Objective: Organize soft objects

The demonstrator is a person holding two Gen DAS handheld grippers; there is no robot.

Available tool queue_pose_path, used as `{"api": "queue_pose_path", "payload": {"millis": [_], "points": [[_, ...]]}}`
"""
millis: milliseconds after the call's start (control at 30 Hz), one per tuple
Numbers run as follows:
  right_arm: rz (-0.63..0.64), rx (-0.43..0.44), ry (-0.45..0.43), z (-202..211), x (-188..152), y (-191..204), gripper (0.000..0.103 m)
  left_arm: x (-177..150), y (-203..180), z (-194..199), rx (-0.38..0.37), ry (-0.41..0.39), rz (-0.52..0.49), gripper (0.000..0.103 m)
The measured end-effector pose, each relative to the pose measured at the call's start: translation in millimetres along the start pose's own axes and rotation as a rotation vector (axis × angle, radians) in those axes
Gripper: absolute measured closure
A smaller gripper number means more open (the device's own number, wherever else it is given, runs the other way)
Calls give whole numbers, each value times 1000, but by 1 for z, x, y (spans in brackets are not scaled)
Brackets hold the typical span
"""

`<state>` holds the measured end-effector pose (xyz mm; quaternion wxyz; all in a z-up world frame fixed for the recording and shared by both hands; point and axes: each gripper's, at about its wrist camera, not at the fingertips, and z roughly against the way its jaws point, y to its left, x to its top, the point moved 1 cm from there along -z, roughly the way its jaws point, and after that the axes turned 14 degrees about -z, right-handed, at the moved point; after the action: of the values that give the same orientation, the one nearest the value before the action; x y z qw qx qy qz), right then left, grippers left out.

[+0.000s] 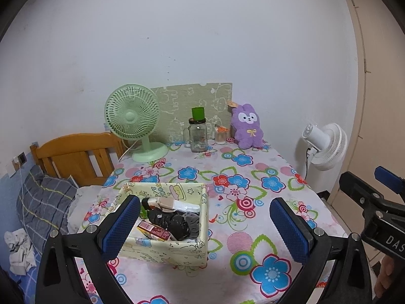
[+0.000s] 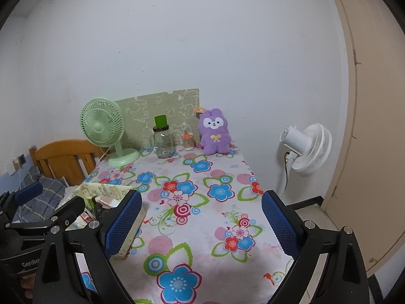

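Approach step: left hand-held gripper [image 1: 205, 230] and right hand-held gripper [image 2: 201, 224] both wide, empty. Next: reach plush rabbit [image 2: 214, 132], transfer to fabric box [image 1: 192, 249].

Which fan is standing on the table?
The green fan stands on the flowery table, beside the jar. The white fan stands off the table's right side, by the wall.

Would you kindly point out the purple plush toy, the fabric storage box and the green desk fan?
purple plush toy [image 1: 247, 129], left wrist view, its belly.
fabric storage box [image 1: 164, 250], left wrist view, front wall.
green desk fan [image 2: 102, 126], right wrist view, grille centre.
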<state>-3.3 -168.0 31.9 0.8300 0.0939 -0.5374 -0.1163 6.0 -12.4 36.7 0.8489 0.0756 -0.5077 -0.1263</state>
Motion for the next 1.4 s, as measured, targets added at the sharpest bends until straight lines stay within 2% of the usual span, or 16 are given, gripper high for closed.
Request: {"api": "queue_pose_path", "payload": {"millis": [600,733,1400], "points": [[12,16,-6,3,0,9,5,-2,6,1,-5,3,12,0],[11,26,-18,4,0,9,0,-3,5,1,-1,0,14,0],[4,38,-16,-1,-1,13,0,-4,8,0,12,4,29,0]]}}
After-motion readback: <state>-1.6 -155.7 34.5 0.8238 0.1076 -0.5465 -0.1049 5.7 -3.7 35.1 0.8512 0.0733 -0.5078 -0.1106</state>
